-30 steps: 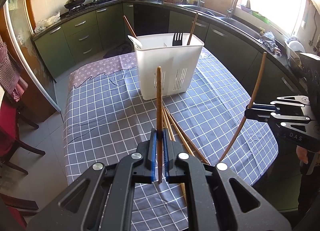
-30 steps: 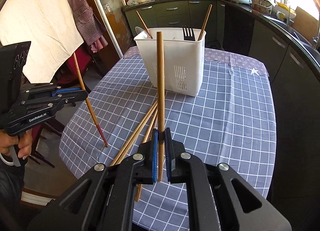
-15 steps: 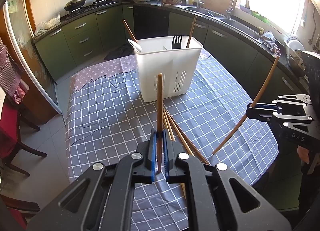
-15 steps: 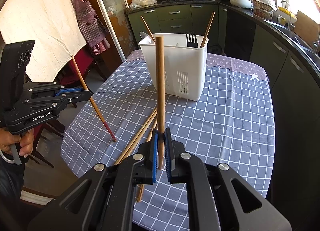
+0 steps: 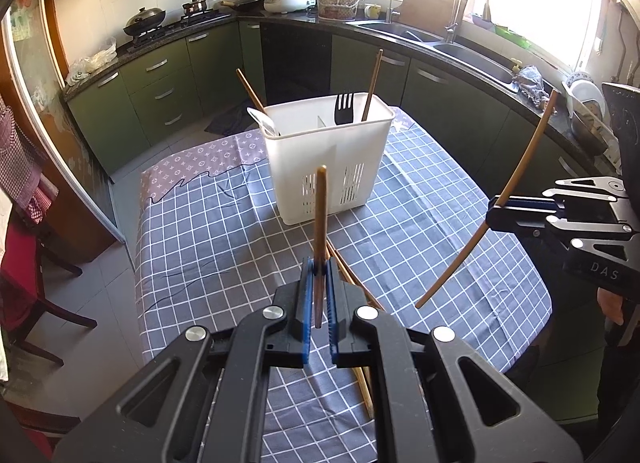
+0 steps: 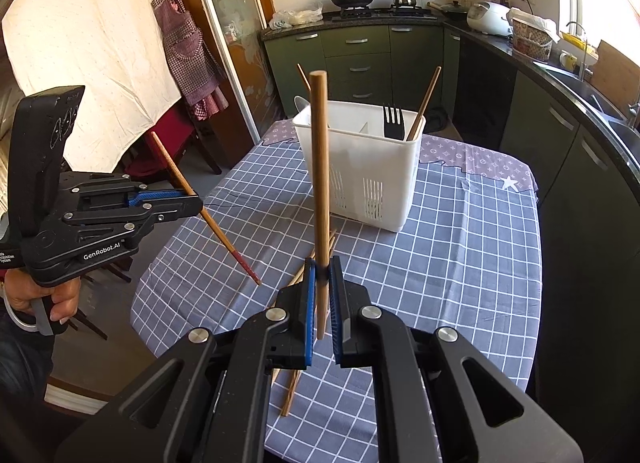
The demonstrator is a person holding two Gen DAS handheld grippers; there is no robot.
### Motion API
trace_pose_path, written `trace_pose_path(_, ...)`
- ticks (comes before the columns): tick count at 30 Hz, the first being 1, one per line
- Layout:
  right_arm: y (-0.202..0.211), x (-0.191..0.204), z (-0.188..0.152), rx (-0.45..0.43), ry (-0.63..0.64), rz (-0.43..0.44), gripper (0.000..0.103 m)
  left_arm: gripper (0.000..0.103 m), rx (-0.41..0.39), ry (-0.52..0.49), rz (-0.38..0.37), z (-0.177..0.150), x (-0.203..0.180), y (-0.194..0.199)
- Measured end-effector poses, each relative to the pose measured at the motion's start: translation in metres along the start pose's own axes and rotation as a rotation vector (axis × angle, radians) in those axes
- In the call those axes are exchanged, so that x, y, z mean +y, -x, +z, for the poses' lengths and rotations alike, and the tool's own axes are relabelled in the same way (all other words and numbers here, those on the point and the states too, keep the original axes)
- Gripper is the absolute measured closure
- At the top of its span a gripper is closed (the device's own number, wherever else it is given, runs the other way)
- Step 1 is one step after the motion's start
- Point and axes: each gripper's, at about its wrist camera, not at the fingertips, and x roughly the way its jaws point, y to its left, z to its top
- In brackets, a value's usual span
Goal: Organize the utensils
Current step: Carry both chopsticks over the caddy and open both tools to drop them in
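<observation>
Left gripper (image 5: 318, 295) clamped low on one chopstick (image 5: 320, 219) | right gripper (image 6: 322, 295) likewise pinches another chopstick (image 6: 320, 167) | white caddy (image 5: 332, 159) ahead of both | sticks likely light, stiff, slick: may pivot; grip nearer mid-shaft.

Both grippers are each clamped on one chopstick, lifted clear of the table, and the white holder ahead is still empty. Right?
Not quite: the white holder is not empty. The left wrist view shows a black fork, a spoon and two chopsticks already standing in it. The rest holds: the left gripper and right gripper each clamp one chopstick, lifted clear of the table.
</observation>
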Motion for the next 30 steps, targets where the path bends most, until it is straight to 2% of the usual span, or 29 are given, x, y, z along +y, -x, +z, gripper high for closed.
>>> trace_pose_path(7,0.022,0.003,0.028,-0.046,0.023,-0.006,0.095,0.097,-0.052,-0.032,-0.009,0.037,-0.006,0.026)
trace_pose_path(20,0.055,-0.028,0.103,-0.143,-0.035,0.008,0.095,0.097,-0.263,-0.038,0.009,0.137,-0.010,0.077)
trace_pose_path(25,0.069,-0.042,0.128,-0.197,-0.072,0.004,0.095,0.097,-0.296,-0.017,0.045,0.163,-0.006,0.063)
trace_pose_path(30,0.071,-0.050,0.154,-0.235,-0.096,-0.010,0.095,0.097,-0.258,0.022,0.055,0.173,0.004,0.026)
